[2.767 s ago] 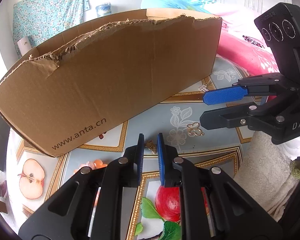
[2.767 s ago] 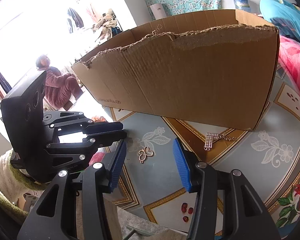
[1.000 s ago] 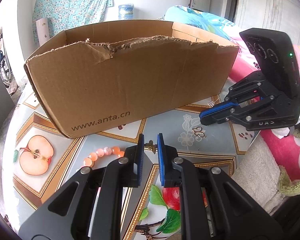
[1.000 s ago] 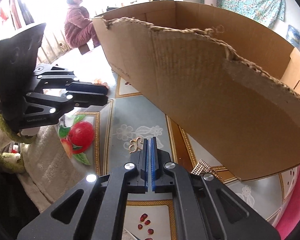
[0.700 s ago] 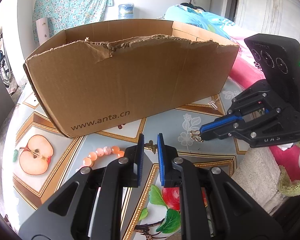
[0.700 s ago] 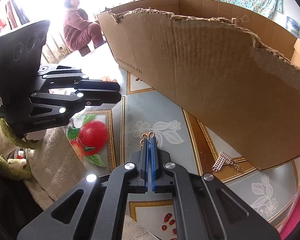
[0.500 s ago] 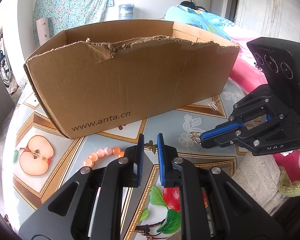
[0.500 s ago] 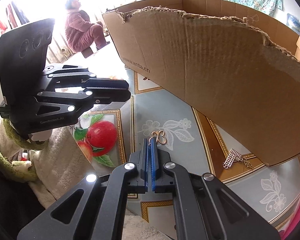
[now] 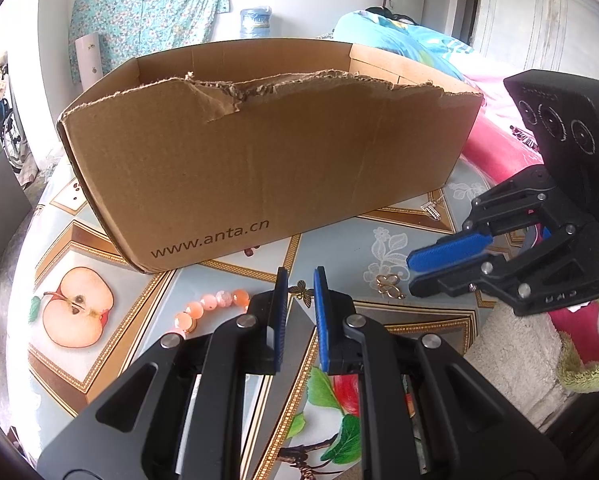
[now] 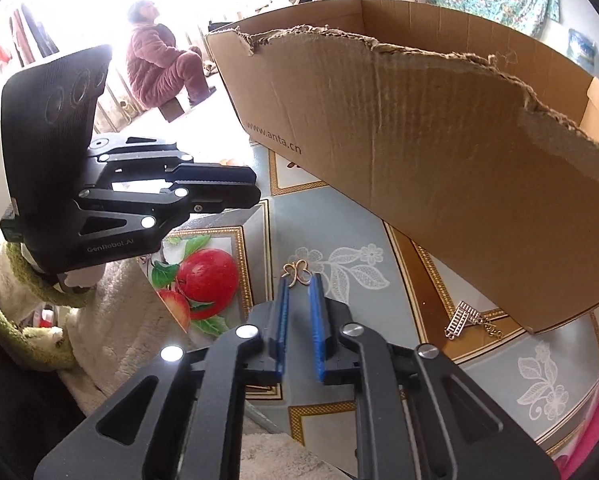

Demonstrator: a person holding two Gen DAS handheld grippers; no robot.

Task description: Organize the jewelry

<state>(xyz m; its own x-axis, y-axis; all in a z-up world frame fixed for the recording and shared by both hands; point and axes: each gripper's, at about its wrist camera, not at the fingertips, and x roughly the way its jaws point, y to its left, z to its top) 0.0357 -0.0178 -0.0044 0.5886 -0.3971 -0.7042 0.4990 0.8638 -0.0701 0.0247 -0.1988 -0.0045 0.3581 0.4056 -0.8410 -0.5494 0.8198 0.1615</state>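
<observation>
A gold clover-shaped piece lies on the patterned table just ahead of my right gripper, whose jaws stand slightly apart and empty; the right gripper also shows in the left wrist view. My left gripper is narrowly open and empty, low over the table, with a small bronze butterfly charm just beyond its tips. An orange bead bracelet lies to its left. A silver ladder-shaped pendant lies by the box's corner. The open cardboard box stands behind.
The table has a fruit-print cover. A white towel lies at its right edge. A pink bed is at the right. A seated person is far back in the right wrist view.
My right gripper, shut before, has opened a little and the gold clover piece now lies just past its tips. The left gripper has stayed in place.
</observation>
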